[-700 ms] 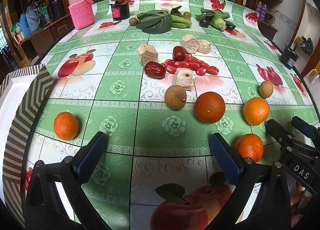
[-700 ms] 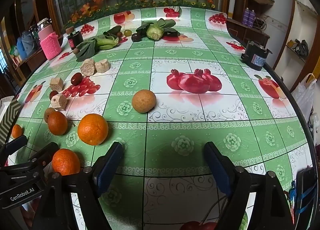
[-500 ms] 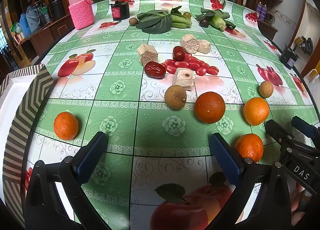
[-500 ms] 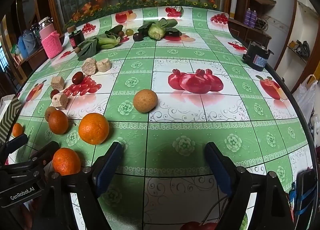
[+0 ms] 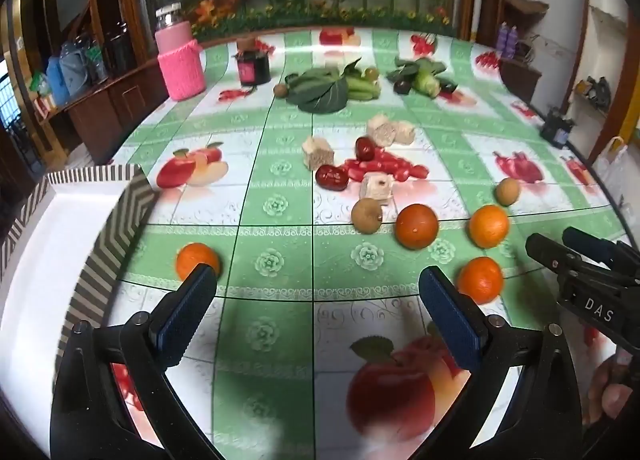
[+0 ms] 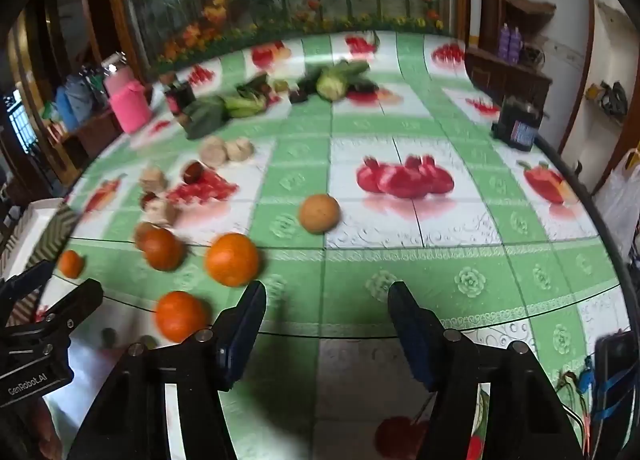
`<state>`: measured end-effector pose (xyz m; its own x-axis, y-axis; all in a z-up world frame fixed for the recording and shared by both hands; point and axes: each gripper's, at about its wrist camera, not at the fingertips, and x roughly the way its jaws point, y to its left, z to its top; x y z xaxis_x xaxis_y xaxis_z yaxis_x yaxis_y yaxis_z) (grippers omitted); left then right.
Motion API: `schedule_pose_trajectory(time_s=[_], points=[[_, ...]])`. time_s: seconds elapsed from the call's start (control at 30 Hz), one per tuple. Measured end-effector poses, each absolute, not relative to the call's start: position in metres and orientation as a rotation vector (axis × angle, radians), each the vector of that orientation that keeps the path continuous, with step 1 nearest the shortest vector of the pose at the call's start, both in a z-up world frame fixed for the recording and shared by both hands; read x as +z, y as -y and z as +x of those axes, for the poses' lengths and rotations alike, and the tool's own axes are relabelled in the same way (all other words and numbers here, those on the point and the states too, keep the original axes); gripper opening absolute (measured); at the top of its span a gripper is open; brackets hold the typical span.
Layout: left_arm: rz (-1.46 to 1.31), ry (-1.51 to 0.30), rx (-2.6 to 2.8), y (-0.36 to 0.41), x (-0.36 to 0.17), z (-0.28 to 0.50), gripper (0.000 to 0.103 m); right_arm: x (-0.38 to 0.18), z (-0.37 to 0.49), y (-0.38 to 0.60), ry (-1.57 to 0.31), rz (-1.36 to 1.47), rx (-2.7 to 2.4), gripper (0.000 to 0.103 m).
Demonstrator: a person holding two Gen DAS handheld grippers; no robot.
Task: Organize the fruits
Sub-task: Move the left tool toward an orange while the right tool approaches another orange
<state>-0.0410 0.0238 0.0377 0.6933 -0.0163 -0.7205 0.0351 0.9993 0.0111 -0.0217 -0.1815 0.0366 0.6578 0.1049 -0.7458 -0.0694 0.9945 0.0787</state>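
Note:
Several oranges lie on the fruit-print tablecloth: one at the left [image 5: 197,260] beside my left fingertip, a dark one [image 5: 416,226], one further right [image 5: 489,225] and a near one [image 5: 479,279]. Two brown longans [image 5: 366,215] [image 5: 507,191] and red dates [image 5: 331,177] lie behind. My left gripper [image 5: 316,300] is open and empty above the table. My right gripper [image 6: 326,314] is open and empty; oranges [image 6: 232,259] [image 6: 180,315] lie to its left and a longan [image 6: 319,213] ahead. A white box with striped rim [image 5: 120,216] is at the left.
Beige cubes [image 5: 318,152], leafy greens [image 5: 324,90], a pink-sleeved bottle [image 5: 180,64] and a dark jar [image 5: 252,66] stand further back. A black device [image 6: 516,128] sits at the right table edge. The right gripper's body [image 5: 592,280] shows at the right of the left wrist view.
Both grippers have pulled back and tilted up, so the fruit sits lower in view. The right view is blurred by motion, and its jaws stand a little closer together. No fruit has moved.

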Motion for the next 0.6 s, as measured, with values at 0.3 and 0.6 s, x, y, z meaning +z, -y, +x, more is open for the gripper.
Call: schedule_pose_trajectory(time_s=[0.3,0.6], points=[[0.022,-0.766,-0.052,-0.037,0.049,-0.058,0.103,0.059,-0.048,0.163,-0.751,0.059,0.185,0.063],[0.031,-0.774,-0.047,-0.047,0.048,-0.064,0.102,0.062,-0.058,0.144,-0.749,0.05,0.274,0.059]])
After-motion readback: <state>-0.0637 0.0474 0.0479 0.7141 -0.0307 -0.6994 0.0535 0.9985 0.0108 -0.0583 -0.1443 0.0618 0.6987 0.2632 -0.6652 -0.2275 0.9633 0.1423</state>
